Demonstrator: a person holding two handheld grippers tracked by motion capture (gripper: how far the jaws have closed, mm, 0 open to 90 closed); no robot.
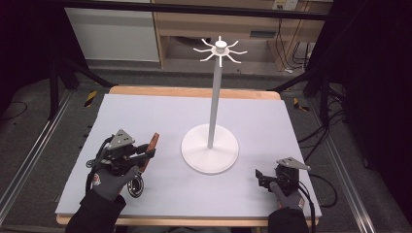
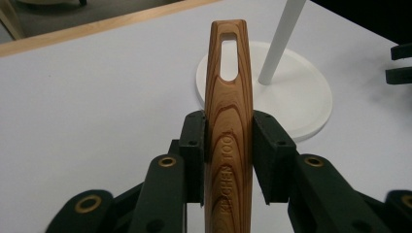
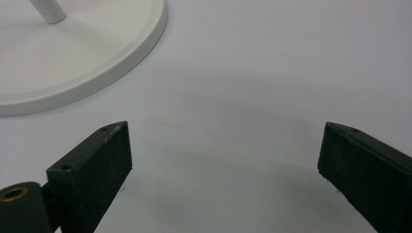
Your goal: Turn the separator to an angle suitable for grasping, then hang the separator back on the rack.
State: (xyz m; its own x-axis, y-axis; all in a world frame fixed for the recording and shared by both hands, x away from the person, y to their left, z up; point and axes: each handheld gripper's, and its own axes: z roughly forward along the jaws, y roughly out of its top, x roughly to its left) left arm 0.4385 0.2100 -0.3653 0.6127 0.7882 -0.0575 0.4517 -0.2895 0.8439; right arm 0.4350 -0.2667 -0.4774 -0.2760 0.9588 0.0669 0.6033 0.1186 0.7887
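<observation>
Jaws of my left gripper (image 2: pixel 228 160) clamp the wooden handle (image 2: pixel 228 126), which points toward the white stand (image 1: pixel 210 145). My right gripper (image 3: pixel 223 165) rests near the stand's base with jaws spread wide over bare table (image 1: pixel 145 116).

White stand (image 1: pixel 210 145) is blocking table (image 1: pixel 145 116) centre, its pole and hooks rising high; open room is lying left, right and behind; wooden handle (image 2: pixel 228 121) is pointing at its base.

"KITCHEN TOOL" on wooden handle (image 2: pixel 228 145)
</observation>
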